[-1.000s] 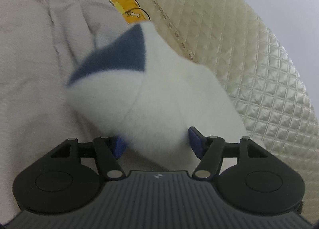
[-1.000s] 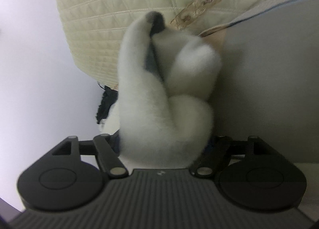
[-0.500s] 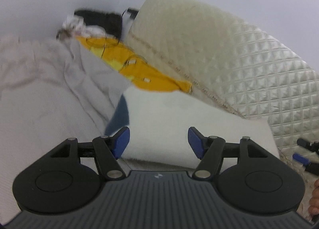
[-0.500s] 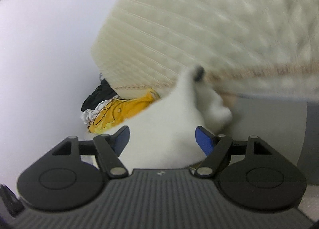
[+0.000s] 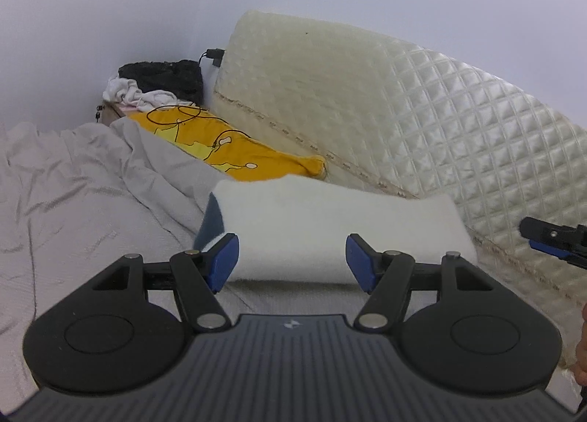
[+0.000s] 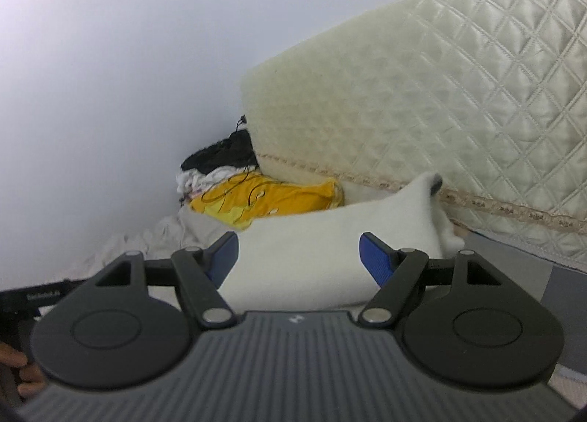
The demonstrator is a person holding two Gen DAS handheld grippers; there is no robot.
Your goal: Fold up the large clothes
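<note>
**Two open grippers in front of a folded white garment**

Two grippers point at one bed. On the far left lies a wrinkled grey sheet (image 5: 73, 202). Behind it are a black cloth (image 5: 165, 73) and a yellow garment (image 5: 234, 150) with a thin cable on it. The left gripper (image 5: 291, 260) has its blue pads wide apart and holds nothing. The folded white fleece garment (image 5: 330, 227), with a dark blue patch at its left end, lies on the sheet just beyond the pads, untouched. A quilted cream mattress (image 5: 422, 110) leans behind it. The right gripper (image 6: 298, 262) is also wide open and empty; the fleece lies beyond its fingers.
</note>
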